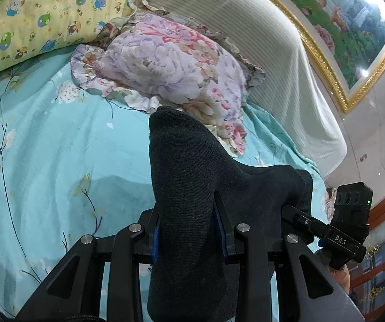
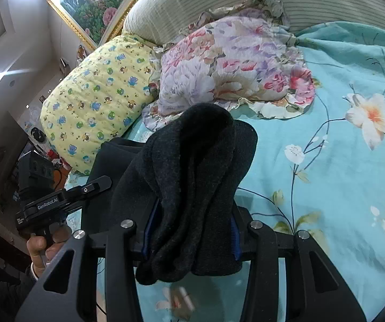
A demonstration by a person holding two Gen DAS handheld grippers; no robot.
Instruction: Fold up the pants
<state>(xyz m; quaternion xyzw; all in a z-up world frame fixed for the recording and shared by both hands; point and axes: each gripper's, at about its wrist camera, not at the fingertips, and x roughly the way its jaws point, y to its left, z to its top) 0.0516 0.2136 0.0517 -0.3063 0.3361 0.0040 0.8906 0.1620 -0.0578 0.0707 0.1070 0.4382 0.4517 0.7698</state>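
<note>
Two hands raised over bed (image 1: 44,139), each gripper clamping dark pants (image 1: 192,187), seemingly angled downward.

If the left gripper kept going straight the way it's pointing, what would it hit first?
Apart from the dark knit pants bunched in its jaws, the left gripper would probably meet the frilled floral pillow on the turquoise flowered bedsheet; depth is unclear.

A floral pillow (image 1: 165,61) lies mid-frame on the turquoise bed sheet (image 1: 44,147), a yellow bear-print pillow (image 1: 36,13) upper left, a gold-framed painting (image 1: 353,32) upper right.
</note>
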